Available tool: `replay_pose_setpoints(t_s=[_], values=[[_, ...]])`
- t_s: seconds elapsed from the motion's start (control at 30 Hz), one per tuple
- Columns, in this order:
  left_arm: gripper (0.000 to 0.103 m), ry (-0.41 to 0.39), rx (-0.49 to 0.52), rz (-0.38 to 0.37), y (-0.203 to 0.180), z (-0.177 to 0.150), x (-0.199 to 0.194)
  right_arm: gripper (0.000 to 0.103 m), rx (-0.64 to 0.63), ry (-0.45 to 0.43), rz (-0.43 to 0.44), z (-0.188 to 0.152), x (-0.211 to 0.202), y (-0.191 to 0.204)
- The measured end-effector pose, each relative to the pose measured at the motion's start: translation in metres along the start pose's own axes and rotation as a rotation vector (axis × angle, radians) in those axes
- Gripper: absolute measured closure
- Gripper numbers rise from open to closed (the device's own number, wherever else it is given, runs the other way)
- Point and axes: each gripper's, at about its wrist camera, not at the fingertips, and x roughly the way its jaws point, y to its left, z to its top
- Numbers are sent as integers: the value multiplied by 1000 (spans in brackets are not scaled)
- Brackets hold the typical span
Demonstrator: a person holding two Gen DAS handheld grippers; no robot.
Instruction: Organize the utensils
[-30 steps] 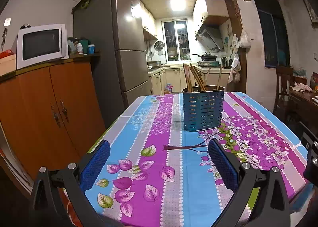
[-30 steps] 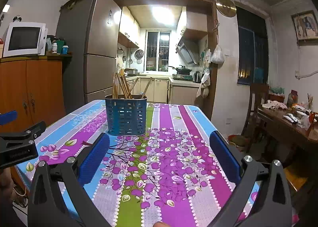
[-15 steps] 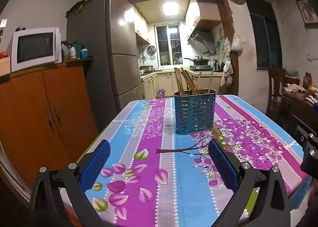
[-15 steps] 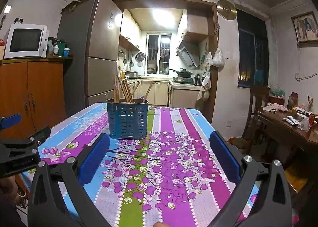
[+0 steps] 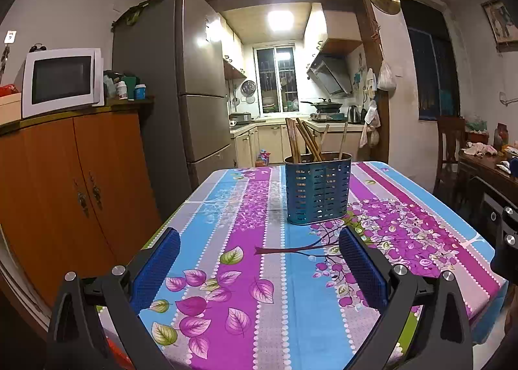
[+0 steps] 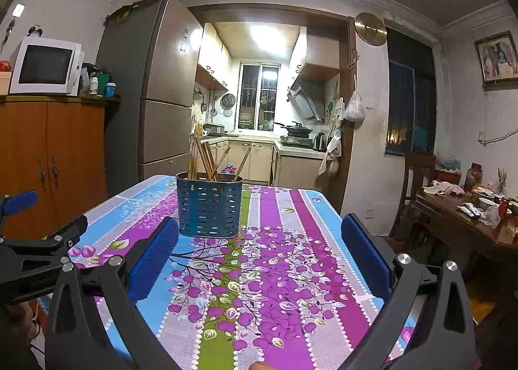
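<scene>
A blue perforated utensil holder point(image 5: 318, 190) point(image 6: 209, 207) stands upright on the table, toward its far end. Several wooden chopsticks point(image 5: 302, 140) point(image 6: 207, 158) lean inside it. My left gripper point(image 5: 259, 268) hovers open over the near edge of the table, well short of the holder, with nothing between its blue pads. My right gripper point(image 6: 259, 255) is open too and holds nothing; the holder stands ahead of its left finger point(image 6: 152, 264). The left gripper's body point(image 6: 35, 253) shows at the left edge of the right wrist view.
The table wears a floral cloth point(image 5: 246, 260) of blue, purple and grey stripes. An orange cabinet point(image 5: 74, 188) with a microwave point(image 5: 61, 80) stands to the left, beside a grey fridge point(image 5: 181, 88). A wooden side table point(image 6: 466, 224) with clutter and a chair point(image 6: 417, 172) stand to the right.
Both grippers have drawn back and lifted slightly, so the holder looks a little farther off. Both stay open and hold nothing.
</scene>
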Motion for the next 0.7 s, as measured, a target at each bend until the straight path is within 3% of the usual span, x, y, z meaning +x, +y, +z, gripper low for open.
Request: replay_pose_setpoints(t_s=[0.3,0.43,0.7], values=[[5,29,-23,-39,5,8,-4,6,-6,2,-8,14,-7,0],[5,5,-9,-5,5,17,-10,6,-22,-3,-10,24,-14,3],[5,5,-16,-19,5,19,-12,6,-31,1,-10,31,-17,4]])
